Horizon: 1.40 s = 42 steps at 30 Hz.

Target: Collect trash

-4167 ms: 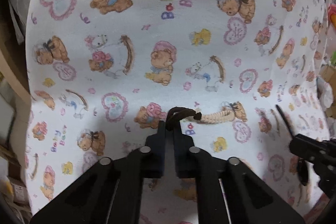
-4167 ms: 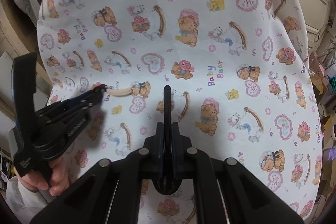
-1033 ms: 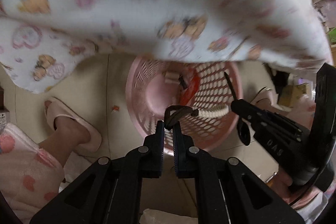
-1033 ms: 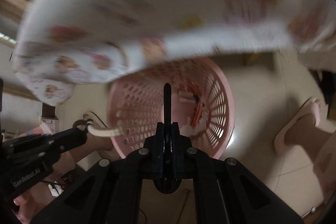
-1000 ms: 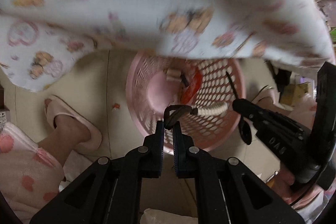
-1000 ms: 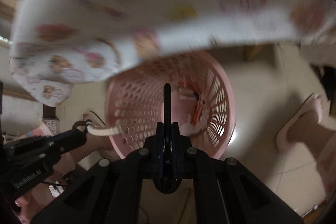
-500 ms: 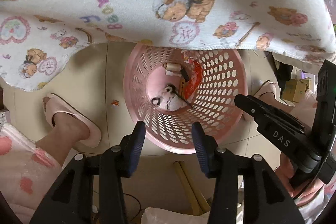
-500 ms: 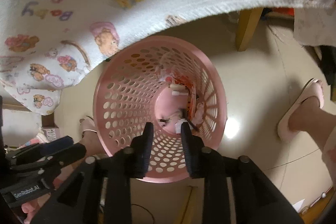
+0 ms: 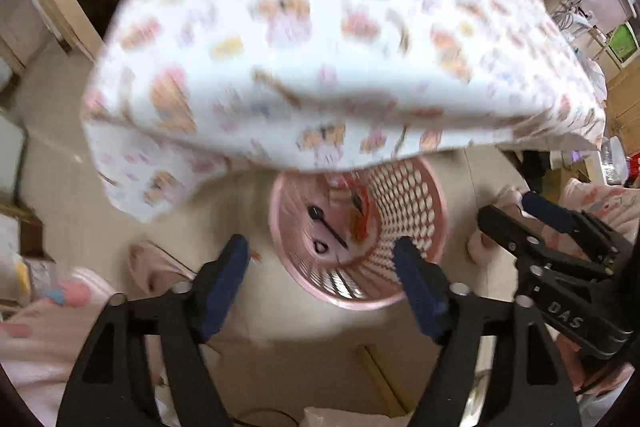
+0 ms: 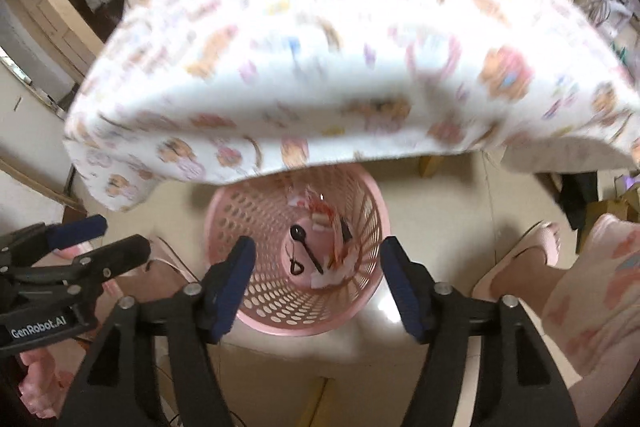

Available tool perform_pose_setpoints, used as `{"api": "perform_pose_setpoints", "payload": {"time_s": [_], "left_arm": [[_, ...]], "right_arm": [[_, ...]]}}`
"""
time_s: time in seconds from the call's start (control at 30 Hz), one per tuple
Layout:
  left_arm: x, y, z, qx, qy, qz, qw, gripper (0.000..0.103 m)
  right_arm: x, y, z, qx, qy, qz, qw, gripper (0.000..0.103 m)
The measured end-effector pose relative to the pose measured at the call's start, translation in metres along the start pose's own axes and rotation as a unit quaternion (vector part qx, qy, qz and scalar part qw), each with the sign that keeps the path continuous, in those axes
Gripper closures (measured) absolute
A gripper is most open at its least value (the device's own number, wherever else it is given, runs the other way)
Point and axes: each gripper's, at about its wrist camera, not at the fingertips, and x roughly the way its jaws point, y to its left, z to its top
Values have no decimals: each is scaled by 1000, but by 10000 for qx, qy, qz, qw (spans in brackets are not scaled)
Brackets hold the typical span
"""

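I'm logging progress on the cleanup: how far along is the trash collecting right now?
Looks done: a black spoon and wrappers lie at the bottom of the pink basket. In hand: nothing; the left gripper and right gripper hang open above it. Left: unclear; the blurred tablecloth shows no visible trash.

"DAS" in white on black body of right tongs (image 9: 516, 215), seen from left wrist view. "GenRobot.AI" in white on black body of left tongs (image 10: 98, 235), seen from right wrist view. Print on cloth (image 10: 320, 67) too blurred to read.
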Motion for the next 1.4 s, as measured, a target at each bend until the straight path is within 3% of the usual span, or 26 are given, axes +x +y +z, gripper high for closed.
{"api": "perform_pose_setpoints", "payload": {"time_s": [0.1,0.2,0.37,0.5,0.6,0.73,0.9,1.2,1.4], "left_arm": [[-31,1,6,-2,-353,90,9993,23],[-64,5,9,-6,-889,71,9960,15],[-98,5,6,127,-1800,324,9831,5],[-102,12,2,-23,-2101,177,9775,5],[-101,17,-3,-170,-2318,181,9724,3],[-100,15,-10,-177,-2507,291,9675,1],[-92,13,-11,-93,-2391,422,9700,1],[-99,15,-16,-153,-2650,285,9637,1],[-103,12,-19,-106,-2787,380,9596,1]], "right_arm": [[-23,6,6,-124,-255,-81,9996,32],[-50,11,12,-327,-570,-197,9976,26],[-92,20,12,-682,-1176,-223,9905,15],[-108,17,6,-618,-1772,-236,9819,0],[-108,17,3,-580,-2016,-522,9763,0],[-99,17,4,-627,-1942,-408,9781,0],[-96,17,1,-650,-1935,-384,9782,0],[-99,15,1,-592,-2048,-267,9766,0],[-103,18,-1,-652,-2193,-356,9728,0]]}}
